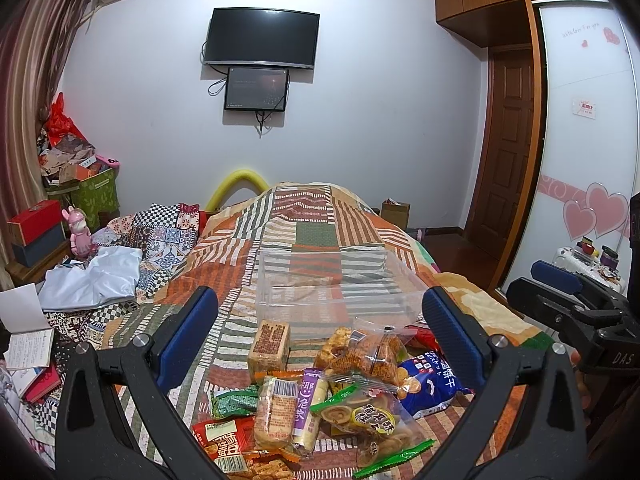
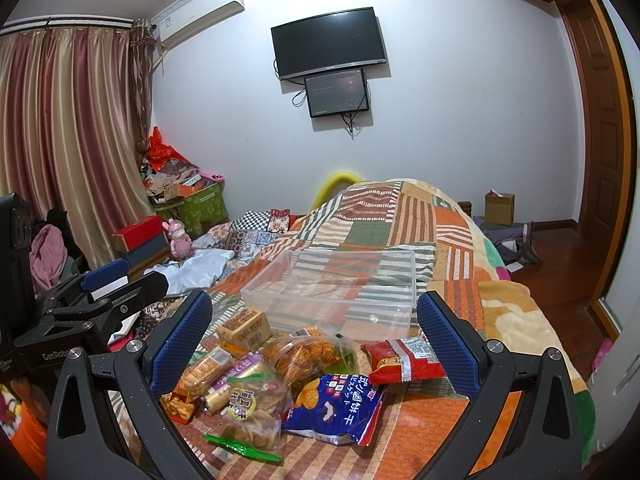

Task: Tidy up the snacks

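Note:
A pile of snack packets point(image 1: 320, 396) point(image 2: 280, 380) lies on the patchwork bed cover. It holds a blue bag point(image 1: 432, 384) point(image 2: 340, 408), a red bag point(image 2: 404, 360), a biscuit block point(image 1: 270, 344) point(image 2: 244, 326) and clear bags with green seals point(image 1: 372, 424) point(image 2: 252, 412). Just beyond the pile stands a clear plastic box point(image 1: 332, 284) point(image 2: 340, 288) with nothing in it. My left gripper point(image 1: 320, 336) hangs open above the pile. My right gripper point(image 2: 314, 340) is open too, over the pile's right side, and shows at the right edge of the left wrist view point(image 1: 560, 284).
The bed point(image 1: 320, 220) fills the middle. Crumpled bedding and a pale cloth point(image 1: 96, 276) lie to the left, with a notebook point(image 1: 24, 320), boxes and a pink toy point(image 1: 80, 232). A wardrobe and door stand on the right. A TV point(image 1: 260, 36) hangs on the far wall.

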